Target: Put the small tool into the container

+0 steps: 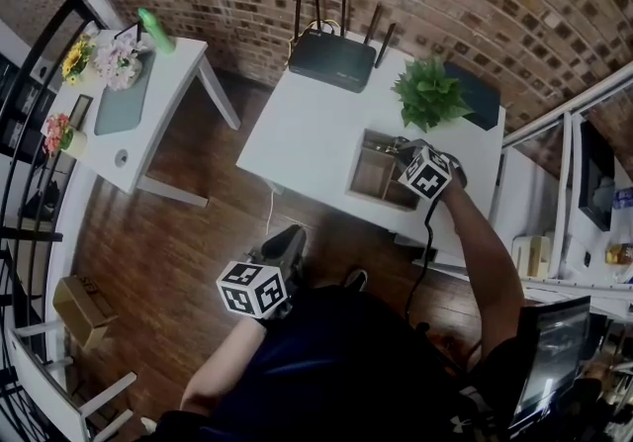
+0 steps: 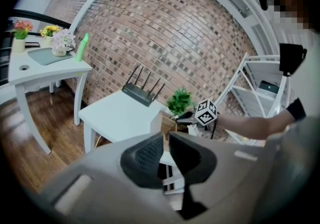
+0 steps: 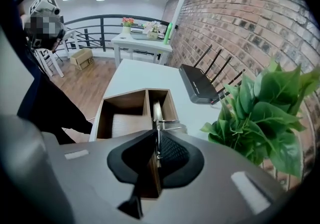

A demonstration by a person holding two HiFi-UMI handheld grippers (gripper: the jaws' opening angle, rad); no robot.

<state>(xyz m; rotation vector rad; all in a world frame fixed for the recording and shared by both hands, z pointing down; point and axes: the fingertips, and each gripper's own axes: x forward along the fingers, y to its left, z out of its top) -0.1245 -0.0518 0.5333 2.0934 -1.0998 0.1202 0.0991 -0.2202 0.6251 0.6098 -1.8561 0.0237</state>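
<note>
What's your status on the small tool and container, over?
Left gripper empty, fingers slightly apart. Right gripper above container, fingers barely apart, small tool between them, pointing into narrow compartment. Plant beside, not blocking.

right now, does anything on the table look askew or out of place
Nothing stands out. The wooden container, router and plant sit tidily on the table; the small tool is between the right hand-held gripper's jaws.

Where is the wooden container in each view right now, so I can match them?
Head view: wooden container right of centre, at the white table's near edge.
Left gripper view: wooden container small, just below centre, partly hidden.
Right gripper view: wooden container at centre, both compartments showing.
Shared landmark: black router with antennas on the same table, in all three.
</note>
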